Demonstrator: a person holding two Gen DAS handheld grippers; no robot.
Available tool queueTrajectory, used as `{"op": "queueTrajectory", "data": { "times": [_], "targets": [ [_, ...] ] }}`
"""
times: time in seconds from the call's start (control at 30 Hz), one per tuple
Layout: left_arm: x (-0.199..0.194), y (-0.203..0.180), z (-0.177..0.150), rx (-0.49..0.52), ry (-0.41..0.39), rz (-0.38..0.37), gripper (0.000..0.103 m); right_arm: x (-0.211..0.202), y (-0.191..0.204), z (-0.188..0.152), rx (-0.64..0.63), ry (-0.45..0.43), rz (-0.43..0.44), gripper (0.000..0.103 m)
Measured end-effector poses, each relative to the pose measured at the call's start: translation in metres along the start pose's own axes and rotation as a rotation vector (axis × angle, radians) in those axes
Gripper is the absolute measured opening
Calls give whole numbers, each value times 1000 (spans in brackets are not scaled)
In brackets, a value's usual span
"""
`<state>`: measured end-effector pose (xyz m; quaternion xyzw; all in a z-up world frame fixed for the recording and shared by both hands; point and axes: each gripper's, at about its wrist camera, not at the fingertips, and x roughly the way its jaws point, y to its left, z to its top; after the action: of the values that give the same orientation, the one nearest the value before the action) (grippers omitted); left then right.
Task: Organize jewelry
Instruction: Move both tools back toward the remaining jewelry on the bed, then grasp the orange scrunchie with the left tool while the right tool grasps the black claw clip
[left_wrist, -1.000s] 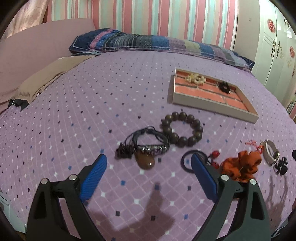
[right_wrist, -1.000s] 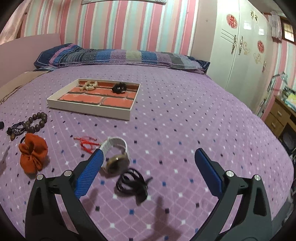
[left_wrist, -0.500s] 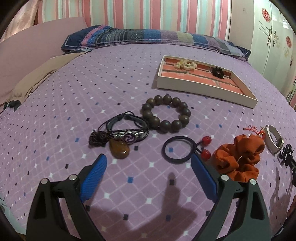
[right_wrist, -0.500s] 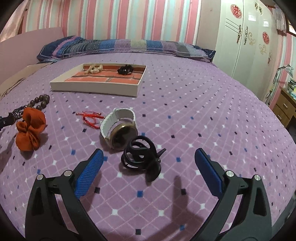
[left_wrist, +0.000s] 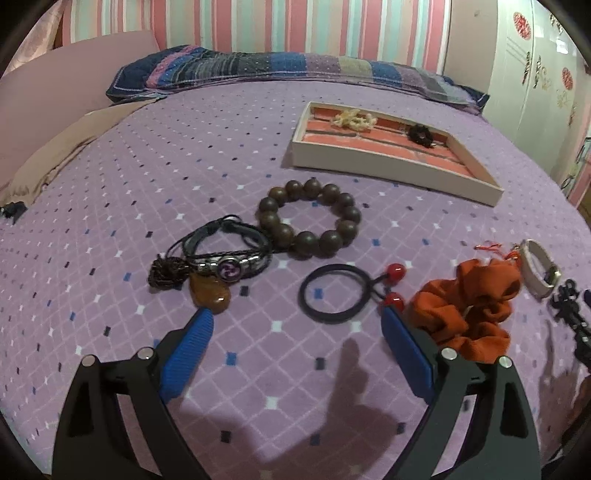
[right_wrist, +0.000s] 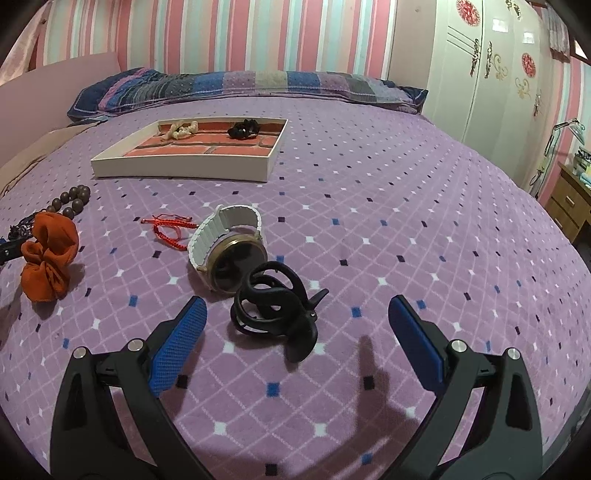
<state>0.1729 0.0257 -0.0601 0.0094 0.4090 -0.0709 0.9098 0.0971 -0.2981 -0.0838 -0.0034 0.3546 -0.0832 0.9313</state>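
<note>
My left gripper (left_wrist: 295, 321) is open and empty above the purple bed. Just ahead lie a black hair tie with red beads (left_wrist: 334, 293), a cord bracelet with an amber pendant (left_wrist: 221, 258), a brown bead bracelet (left_wrist: 310, 218) and an orange scrunchie (left_wrist: 469, 310). My right gripper (right_wrist: 295, 314) is open and empty, with a black hair claw (right_wrist: 275, 301) between its fingertips. A white-strap watch (right_wrist: 229, 242) and a red cord bracelet (right_wrist: 170, 229) lie beyond it. The brick-lined tray (left_wrist: 384, 162) holds a cream scrunchie (left_wrist: 352, 120) and a black one (left_wrist: 419, 134); it also shows in the right wrist view (right_wrist: 177, 168).
A striped pillow (left_wrist: 258, 68) lies along the striped wall at the head of the bed. A white wardrobe (right_wrist: 491, 66) stands to the right, with a wooden drawer unit (right_wrist: 569, 199) beside it. A beige cloth (left_wrist: 55, 155) lies at the bed's left edge.
Both grippers have moved forward and lower toward the bed. The hair tie and bracelets are nearer the left gripper; the hair claw now sits between the right gripper's fingers.
</note>
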Motion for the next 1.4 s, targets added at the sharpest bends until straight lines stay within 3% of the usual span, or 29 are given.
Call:
{"op": "queueTrajectory", "data": {
  "times": [0.17, 0.47, 0.9, 1.17, 1.3, 1.4],
  "targets": [
    [-14, -15, 1, 33, -49, -34, 90, 1, 1, 1, 0, 0, 4, 96],
    [-17, -47, -5, 92, -54, -74, 90, 2, 0, -2, 3, 3, 3, 94],
    [-10, -83, -8, 123, -54, -139, 90, 8, -2, -2, 14, 27, 34, 69],
    [7, -101, -9, 152, -14, -162, 89, 9, 0, -3, 2, 34, 63, 57],
    [11, -105, -10, 156, 3, -193, 61, 8, 1, -3, -4, 33, 79, 50],
    [13, -104, -11, 154, 8, -197, 55, 8, 1, -3, -4, 33, 84, 48]
  ]
}}
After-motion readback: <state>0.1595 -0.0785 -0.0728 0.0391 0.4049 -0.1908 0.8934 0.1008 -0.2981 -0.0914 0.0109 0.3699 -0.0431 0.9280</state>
